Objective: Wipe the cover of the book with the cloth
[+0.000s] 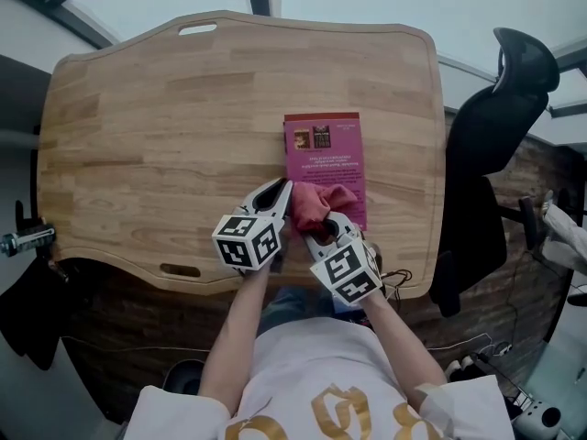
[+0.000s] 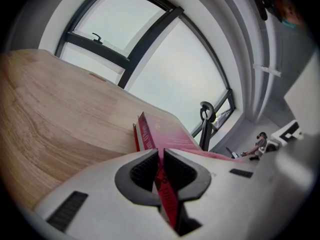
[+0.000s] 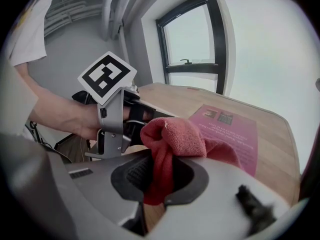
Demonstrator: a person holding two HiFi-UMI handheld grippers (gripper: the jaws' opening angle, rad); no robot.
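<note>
A pale wooden table (image 1: 138,136) stands under tall windows (image 2: 165,69), with a black office chair (image 1: 500,126) just off its edge at 3 o'clock. The magenta book (image 1: 326,154) lies flat, to the 3 o'clock side of the table's middle, its long axis running 12 to 6. The left tool (image 1: 282,195) is clamped on the book's 7 o'clock corner; its own view shows the jaws pressed together on a thin printed magenta strip (image 2: 161,156), though I cannot tell whether that is the cover alone or the whole edge. The right tool (image 1: 321,225) is clamped on a fold of the red cloth (image 1: 316,204), which sits bunched on the book's 6 o'clock end. The main risk, as I judge it, is that grip on a thin edge: a firm stroke toward 12 o'clock could crease the cover or pull the book free and let it swing. The cloth is held by one fold only, so drag could tug it out, and hard jaw tips could then scrape the cover. The two tools sit just beside each other, so a sideways sweep toward 9 o'clock could knock them together. No container shows in any view.
</note>
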